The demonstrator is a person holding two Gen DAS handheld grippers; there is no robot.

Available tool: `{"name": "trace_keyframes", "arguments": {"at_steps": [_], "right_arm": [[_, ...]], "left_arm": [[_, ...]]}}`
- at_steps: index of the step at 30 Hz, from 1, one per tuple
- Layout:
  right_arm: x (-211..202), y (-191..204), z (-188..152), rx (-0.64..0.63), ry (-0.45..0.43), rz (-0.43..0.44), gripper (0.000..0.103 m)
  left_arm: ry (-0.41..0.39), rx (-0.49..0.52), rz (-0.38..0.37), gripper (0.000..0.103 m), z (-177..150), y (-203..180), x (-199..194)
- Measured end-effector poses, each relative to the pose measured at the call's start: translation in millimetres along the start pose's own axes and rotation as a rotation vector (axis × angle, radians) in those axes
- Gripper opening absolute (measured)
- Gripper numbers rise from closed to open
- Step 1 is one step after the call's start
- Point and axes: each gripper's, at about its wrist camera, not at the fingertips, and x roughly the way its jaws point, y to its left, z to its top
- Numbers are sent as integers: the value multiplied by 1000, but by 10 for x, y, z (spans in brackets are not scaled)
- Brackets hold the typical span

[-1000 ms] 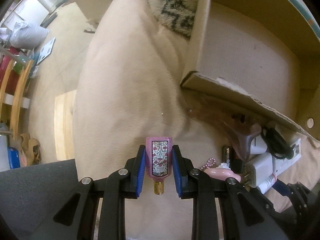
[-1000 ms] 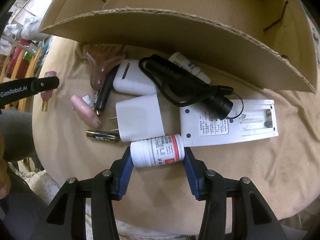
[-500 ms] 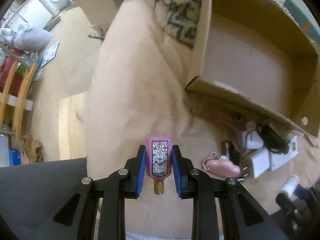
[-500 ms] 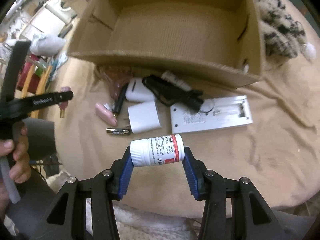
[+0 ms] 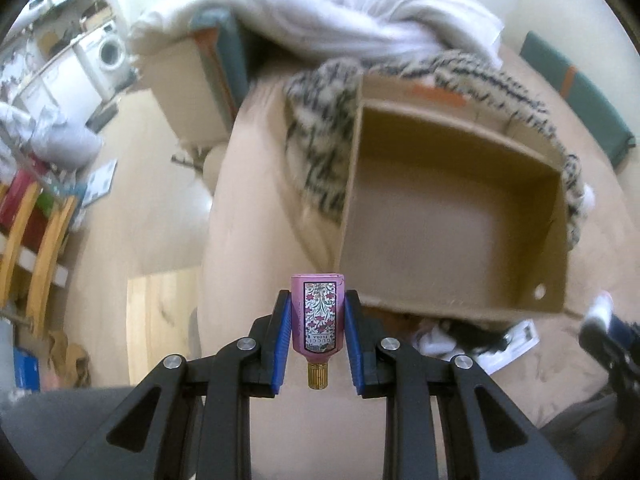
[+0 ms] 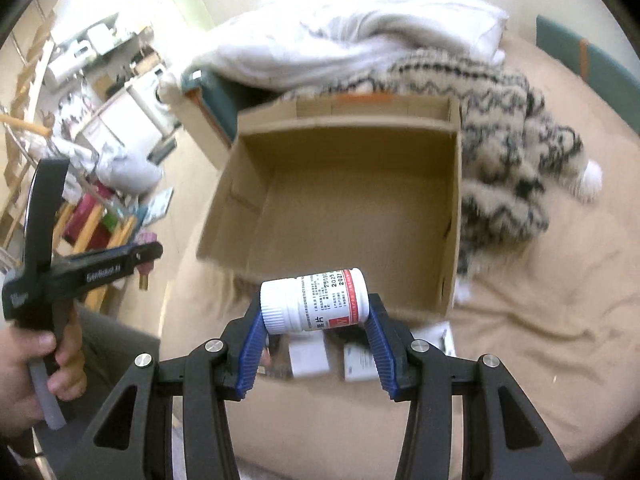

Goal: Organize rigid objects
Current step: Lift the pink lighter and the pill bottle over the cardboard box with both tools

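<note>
While both tongs are loaded, the coming move turns on where the box lies: beyond and below each load, open side up, its near wall just past the fingertips. The right tongs are closed on a white pill bottle, held crosswise with its long axis running pad to pad, ribbed cap to the left, red-banded label to the right. The left tongs are closed almost fully on a slim pink perfume bottle, its long axis along the fingers, gold cap toward the camera. The right tongs appear nearer the box's middle; the left ones face its near left corner. The pill bottle is smooth hard plastic; the perfume bottle is flat-sided, with a floral label. Below the near wall, white chargers and other small items, blurred, lie on the tan bedspread. The box is plain corrugated card and nothing is seen inside it. Behind it, at the bed's far edge, a fuzzy patterned throw and a white duvet are piled.
</note>
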Motion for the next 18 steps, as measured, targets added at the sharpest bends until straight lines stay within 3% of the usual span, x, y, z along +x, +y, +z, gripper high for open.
{"name": "trace_keyframes", "arguments": {"at_steps": [5,10,18], "right_arm": [[120,-14,277,-4,-20,-18,50],[382,-102,446,1,8,-43,50],[821,-319,376,55,64,-79,50]], "left_arm": [[-35,50,-24,23,221,-149,-15],[-17,98,-52,23,379,-374,202],[11,159,-85,23,431,-715,616]]}}
